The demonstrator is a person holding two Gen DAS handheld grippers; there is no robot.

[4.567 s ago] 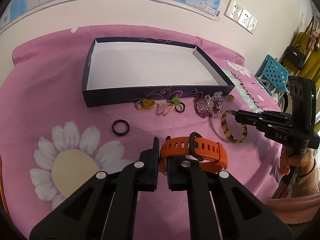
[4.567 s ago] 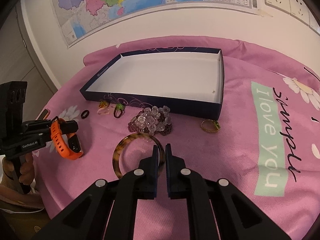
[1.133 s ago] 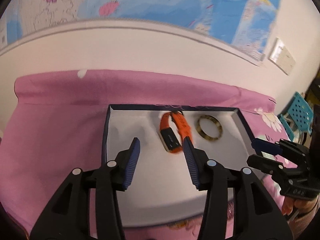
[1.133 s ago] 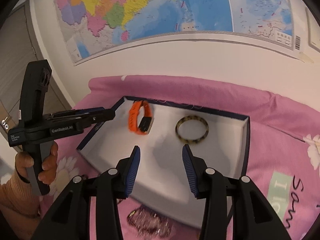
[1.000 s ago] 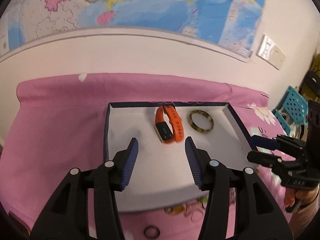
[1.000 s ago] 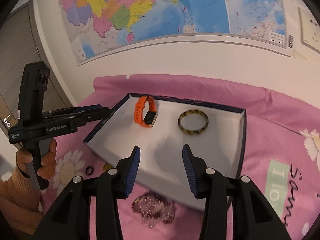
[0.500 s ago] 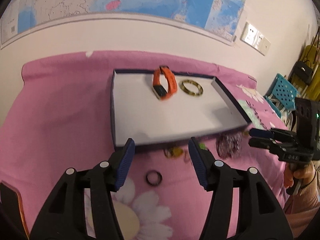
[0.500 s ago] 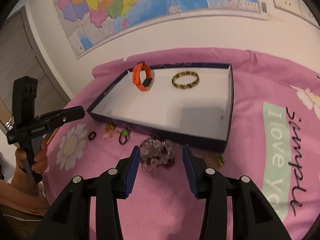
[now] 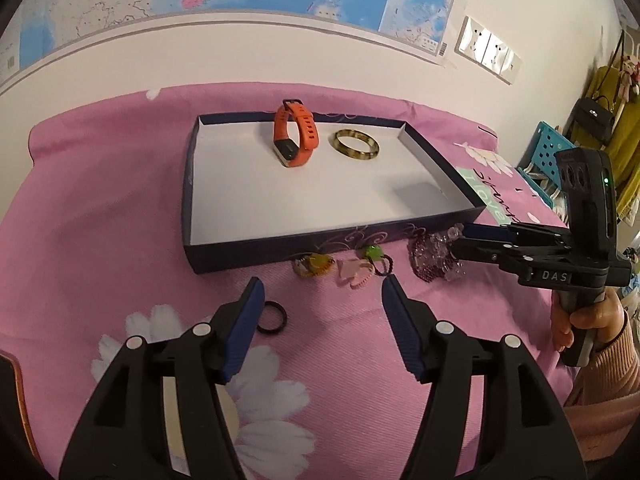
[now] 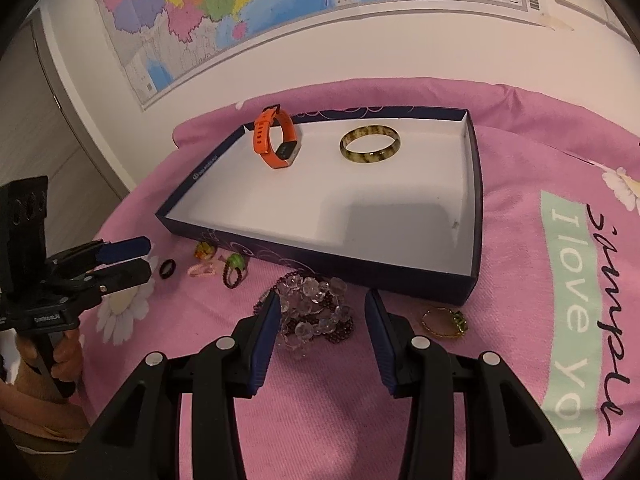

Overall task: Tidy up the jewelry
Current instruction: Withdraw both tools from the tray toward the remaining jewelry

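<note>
A dark blue box [image 9: 256, 248] with a white floor holds an orange watch band [image 9: 294, 136] on edge and a tortoiseshell bangle [image 9: 356, 148]. In front of it lie a black ring [image 9: 272, 323], an amber ring [image 9: 314, 266], a pink piece [image 9: 352, 274], a green-stone ring [image 9: 378, 258] and a beaded bracelet [image 10: 312, 312]. My left gripper [image 9: 323, 286] hovers just short of the small rings, jaws opening, nothing between them. My right gripper [image 10: 322, 298] is closing around the beaded bracelet, pads apart from it.
A gold ring with a green stone [image 10: 444, 322] lies right of the bracelet. Pink flowered cloth [image 9: 100, 200] covers the surface up to a white wall with a map. A blue stool [image 9: 548, 156] and hanging bags stand at the far right.
Watch band and bangle, gripped on the cloth earlier, now lie in the box. Both grippers drew back and down from the box to the loose pieces. The left jaws widened.
</note>
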